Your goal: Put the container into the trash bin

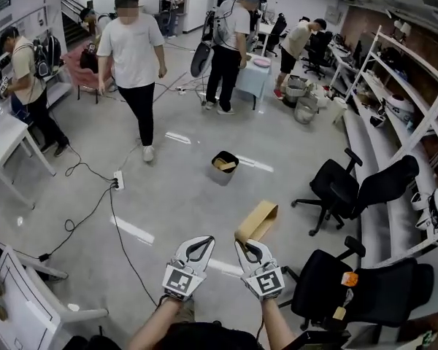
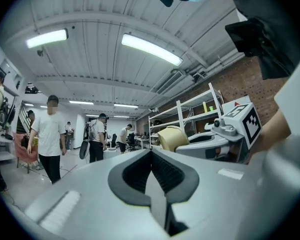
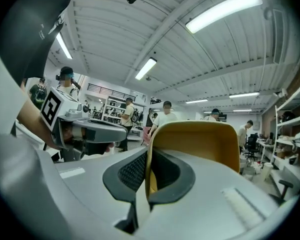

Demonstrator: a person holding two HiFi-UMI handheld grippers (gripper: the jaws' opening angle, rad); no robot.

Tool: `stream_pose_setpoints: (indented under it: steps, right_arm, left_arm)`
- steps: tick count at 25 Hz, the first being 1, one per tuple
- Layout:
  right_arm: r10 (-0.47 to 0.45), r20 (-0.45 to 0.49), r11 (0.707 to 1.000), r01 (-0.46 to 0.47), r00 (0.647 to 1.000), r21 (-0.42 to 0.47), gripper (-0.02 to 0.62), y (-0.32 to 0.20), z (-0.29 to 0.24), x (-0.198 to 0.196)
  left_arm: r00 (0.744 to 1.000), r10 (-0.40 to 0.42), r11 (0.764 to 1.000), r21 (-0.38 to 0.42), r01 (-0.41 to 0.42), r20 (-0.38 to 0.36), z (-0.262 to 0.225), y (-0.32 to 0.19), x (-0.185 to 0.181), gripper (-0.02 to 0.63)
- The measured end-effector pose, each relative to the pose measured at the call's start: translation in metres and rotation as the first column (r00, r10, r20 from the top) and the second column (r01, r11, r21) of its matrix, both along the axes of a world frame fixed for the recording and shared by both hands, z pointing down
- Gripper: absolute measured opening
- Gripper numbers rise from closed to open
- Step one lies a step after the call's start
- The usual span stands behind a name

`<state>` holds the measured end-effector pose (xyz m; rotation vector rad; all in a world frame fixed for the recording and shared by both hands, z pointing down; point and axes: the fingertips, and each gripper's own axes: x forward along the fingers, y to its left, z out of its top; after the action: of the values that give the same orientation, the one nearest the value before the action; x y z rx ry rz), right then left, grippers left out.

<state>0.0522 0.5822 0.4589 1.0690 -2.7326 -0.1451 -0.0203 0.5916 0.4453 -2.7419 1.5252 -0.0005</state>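
1. The tan flat-walled cardboard container is clamped by one thin wall in the right gripper and held over the floor. In the right gripper view its matte yellowish wall sits between the ribbed black pads (rounded corners, open box shape).
2. The left gripper is just beside it, jaws pressed together on nothing.
3. The small dark trash bin stands on the floor well ahead, with tan scraps inside.
4. The floor is glossy pale grey and mirrors the ceiling lights; a white power strip lies on it.
5. On the right are black office chairs, white metal shelving and a brick wall.
6. Each gripper's cube carries black-and-white square markers.
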Motion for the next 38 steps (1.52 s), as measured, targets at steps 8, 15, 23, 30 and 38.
stream_pose_setpoints:
  steps: [8,15,23,30,38]
  right_arm:
    - [0.010,-0.040,1.000,-0.009,0.999,0.003,0.021,-0.076,0.010,-0.054]
    - [0.009,-0.029,1.000,-0.010,1.000,-0.026,0.021,-0.148,0.021,-0.060]
    - [0.023,0.044,0.998,-0.020,0.999,-0.059,0.021,-0.288,0.052,-0.019]
    - [0.048,0.066,0.994,-0.041,0.997,-0.099,0.021,-0.411,0.062,0.019]
    - [0.048,-0.006,0.983,-0.049,0.999,-0.175,0.021,-0.516,0.090,0.041]
  left_arm:
    - [0.998,0.052,0.999,-0.015,-0.052,-0.019,0.017,-0.089,-0.058,0.002]
    - [0.997,0.072,0.997,-0.031,-0.071,0.015,0.045,-0.159,-0.059,0.002]
    - [0.993,0.071,0.995,-0.070,-0.065,0.097,0.059,-0.276,-0.021,0.002]
    - [0.992,0.026,0.995,-0.099,-0.014,0.120,0.052,-0.363,-0.003,0.002]
    - [0.994,0.002,0.990,-0.138,0.013,0.106,0.075,-0.446,-0.004,0.002]
